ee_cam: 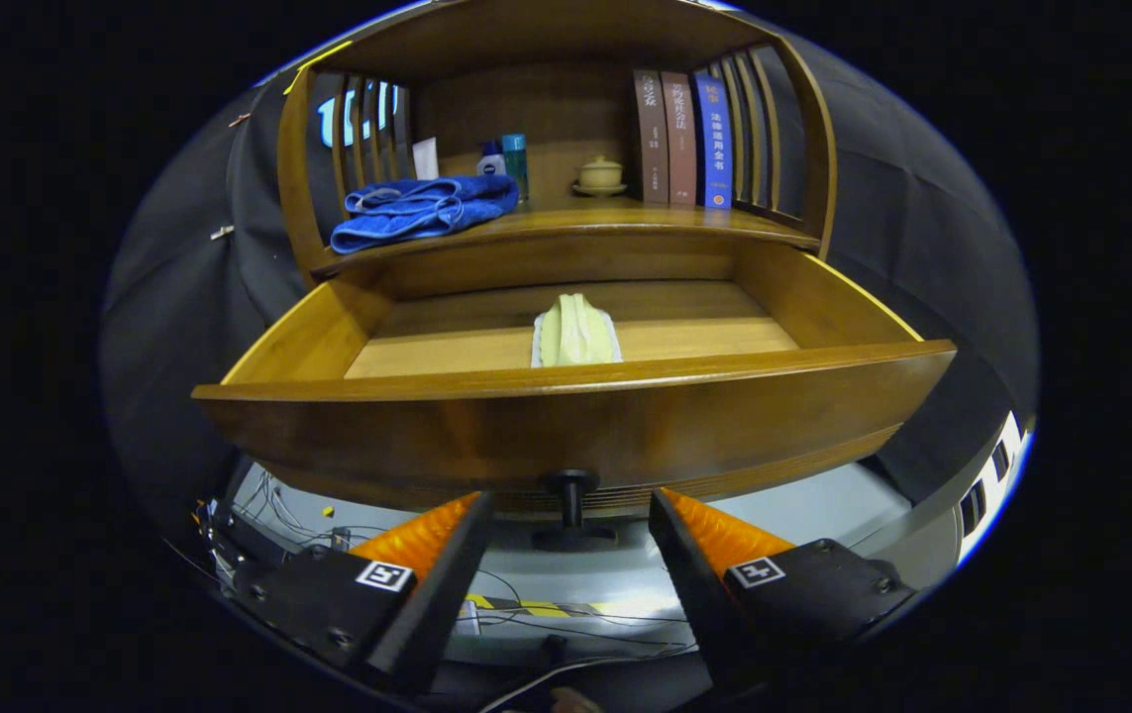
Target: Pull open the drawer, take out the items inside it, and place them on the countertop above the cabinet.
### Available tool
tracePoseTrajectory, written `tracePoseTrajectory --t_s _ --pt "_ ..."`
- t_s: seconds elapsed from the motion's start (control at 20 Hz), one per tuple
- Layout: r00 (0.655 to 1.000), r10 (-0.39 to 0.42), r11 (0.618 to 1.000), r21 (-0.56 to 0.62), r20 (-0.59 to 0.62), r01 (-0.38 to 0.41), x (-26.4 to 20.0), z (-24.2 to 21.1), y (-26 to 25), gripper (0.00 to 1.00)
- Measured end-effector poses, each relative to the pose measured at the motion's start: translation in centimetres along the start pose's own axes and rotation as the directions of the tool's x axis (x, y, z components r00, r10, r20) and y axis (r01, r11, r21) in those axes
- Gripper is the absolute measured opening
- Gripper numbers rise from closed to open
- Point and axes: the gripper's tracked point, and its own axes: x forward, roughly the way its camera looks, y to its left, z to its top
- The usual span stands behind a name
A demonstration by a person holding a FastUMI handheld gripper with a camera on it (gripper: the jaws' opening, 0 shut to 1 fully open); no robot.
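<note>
A recording booth staged as a home: a wooden cabinet (566,297) with books (681,139), a folded blue towel (422,210) and a lidded cup (600,175) stands against black cloth (912,228), loose cables (278,510) below.

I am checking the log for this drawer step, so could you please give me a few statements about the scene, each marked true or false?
1. The drawer is pulled open. True.
2. The gripper is shut on the drawer knob. False: its fingers stand open, the knob between them, untouched.
3. A pale green cloth lies inside the drawer. True.
4. The blue towel lies in the drawer. False: it is on the countertop above.
5. Three books stand upright on the countertop. True.
</note>
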Motion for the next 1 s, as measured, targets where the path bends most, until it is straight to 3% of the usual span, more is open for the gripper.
tracePoseTrajectory --t_s 0.05,0.2,0.35,0.5,0.75,1.0 --pt "1.000 -0.014 1.000 -0.004 0.006 0.014 -0.9 0.2 -0.3 0.99" --pt "0.999 -0.003 1.000 0.014 0.034 0.003 -4.0 2.8 0.3 1.00" --pt "0.995 0.025 1.000 0.011 0.098 -0.026 -5.5 8.4 0.9 0.99" --pt "0.989 0.056 0.998 -0.013 0.138 -0.054 -3.8 14.1 1.8 0.99" --pt "0.999 0.048 0.998 -0.036 0.002 -0.048 3.1 17.3 1.9 0.99" --pt "0.979 0.004 0.999 -0.037 -0.202 -0.012 9.5 16.5 1.4 0.99"
